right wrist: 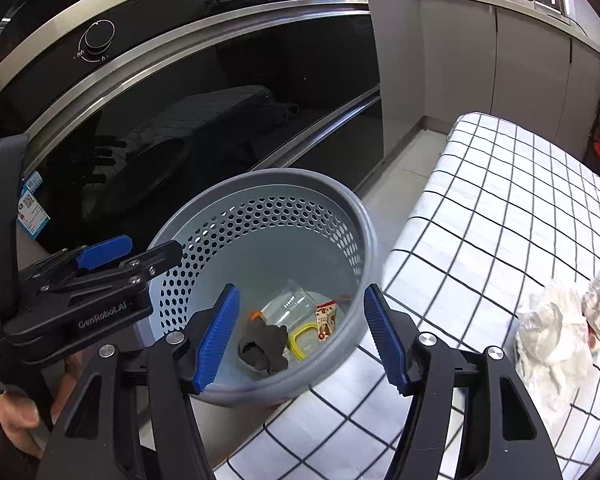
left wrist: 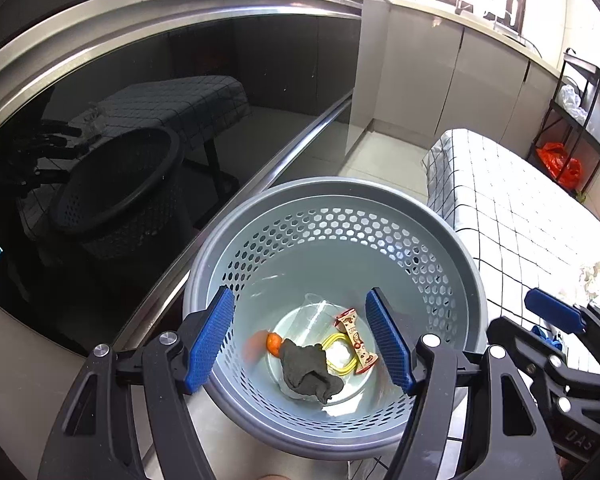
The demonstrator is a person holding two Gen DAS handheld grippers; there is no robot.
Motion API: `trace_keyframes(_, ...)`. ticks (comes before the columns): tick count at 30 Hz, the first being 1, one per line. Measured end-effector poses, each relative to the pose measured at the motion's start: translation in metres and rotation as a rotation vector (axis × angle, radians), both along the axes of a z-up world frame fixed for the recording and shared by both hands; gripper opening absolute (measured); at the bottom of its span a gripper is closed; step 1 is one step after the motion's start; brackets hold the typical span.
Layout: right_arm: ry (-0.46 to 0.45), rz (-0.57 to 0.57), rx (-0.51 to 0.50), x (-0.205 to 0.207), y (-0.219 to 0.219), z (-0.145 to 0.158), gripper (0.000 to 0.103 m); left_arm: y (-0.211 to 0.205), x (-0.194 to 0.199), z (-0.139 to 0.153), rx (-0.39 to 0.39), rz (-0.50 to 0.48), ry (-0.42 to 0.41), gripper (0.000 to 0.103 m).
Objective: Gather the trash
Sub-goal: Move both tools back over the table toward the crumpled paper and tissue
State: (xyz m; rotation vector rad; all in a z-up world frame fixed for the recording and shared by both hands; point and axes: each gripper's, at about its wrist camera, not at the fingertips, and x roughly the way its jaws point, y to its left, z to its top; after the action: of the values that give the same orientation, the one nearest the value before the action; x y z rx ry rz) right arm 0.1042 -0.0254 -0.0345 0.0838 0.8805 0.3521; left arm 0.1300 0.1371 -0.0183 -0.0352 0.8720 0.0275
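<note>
Both tools spread wide, nothing pinched. Left tool [left wrist: 300, 338] and right tool [right wrist: 300, 338] held over bin [right wrist: 364, 216], already holding rag, wrapper, cup. Crumpled paper [right wrist: 552, 340] left on desk [right wrist: 480, 208], at 3 o'clock from right tool, so right tool judged nearer for next grab.

A table under a checked cloth [right wrist: 500, 208] carries crumpled white wrappers [right wrist: 556, 344] near its right edge

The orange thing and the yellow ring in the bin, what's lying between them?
A dark crumpled cloth lies between the orange thing and the yellow ring at the bottom of the bin. The left wrist view shows it best.
</note>
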Motion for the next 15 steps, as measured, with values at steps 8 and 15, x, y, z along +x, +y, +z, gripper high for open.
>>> trace_keyframes(8,0.001,-0.078,-0.010,-0.039,-0.038,0.002,0.064,-0.017,-0.012,0.006,-0.021,-0.042,-0.018,0.070)
trace_keyframes(15,0.008,-0.199,-0.044,-0.076,-0.101,-0.001,0.065,-0.043,-0.026,0.008,-0.037,-0.098,-0.037,0.075)
